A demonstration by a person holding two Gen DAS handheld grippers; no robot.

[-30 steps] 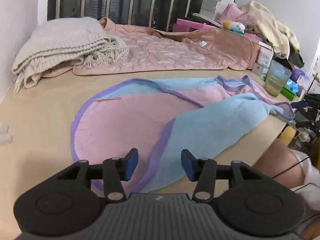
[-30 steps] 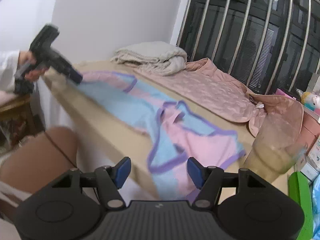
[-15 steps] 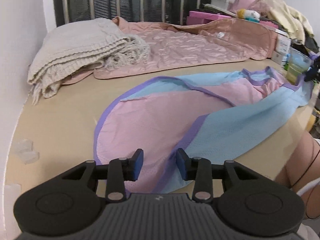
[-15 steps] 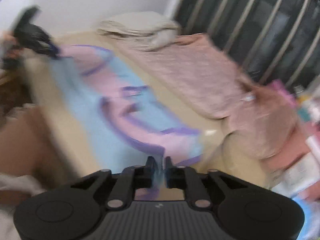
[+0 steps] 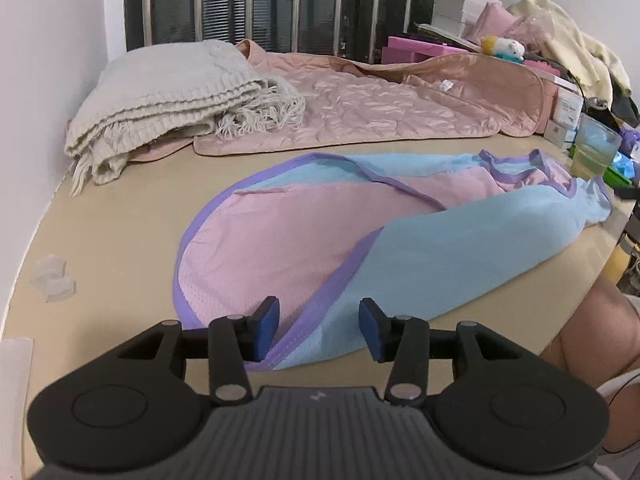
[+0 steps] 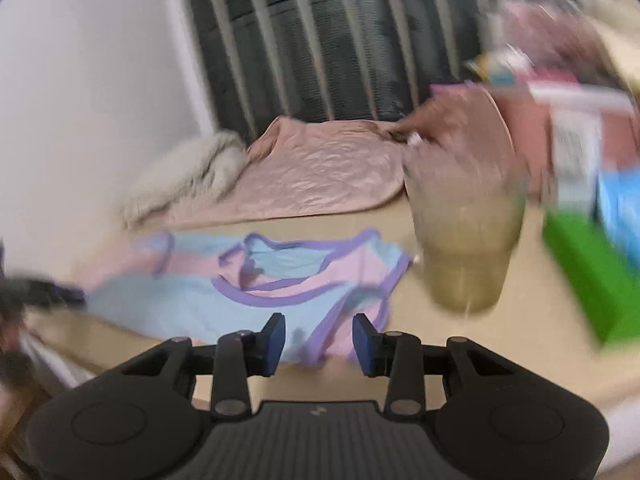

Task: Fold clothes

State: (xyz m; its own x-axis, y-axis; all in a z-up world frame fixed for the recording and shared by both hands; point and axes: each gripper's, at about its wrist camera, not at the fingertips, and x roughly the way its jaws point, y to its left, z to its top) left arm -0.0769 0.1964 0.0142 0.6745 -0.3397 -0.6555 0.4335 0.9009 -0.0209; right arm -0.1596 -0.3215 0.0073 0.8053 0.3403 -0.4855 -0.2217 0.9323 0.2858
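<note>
Two tongs stand apart, gripping nothing. We see the garment (image 5: pixel 360 236) flat on the worktop (image 5: pixel 120 232), its long axis from 7 to 2 o'clock. Left tongs (image 5: pixel 319 330) straddle the hem; right tongs (image 6: pixel 319 338) face the shoulder end.

On the tabletop (image 5: pixel 120 216) lie three textiles: one pink-and-blue garment (image 5: pixel 360 248), one quilted pink blanket (image 5: pixel 380 112) behind it, and one folded cream knit throw (image 5: pixel 168 100) beside that blanket. Near the garment's neck end stands one plastic cup (image 5: pixel 594 146), and beyond the cup one small plush toy (image 5: pixel 504 46). Two pairs of tongs are counted, left (image 5: pixel 319 328) and right (image 6: pixel 319 338); the small boxes by the cup look like two or three, but the smear prevents a firm count.
</note>
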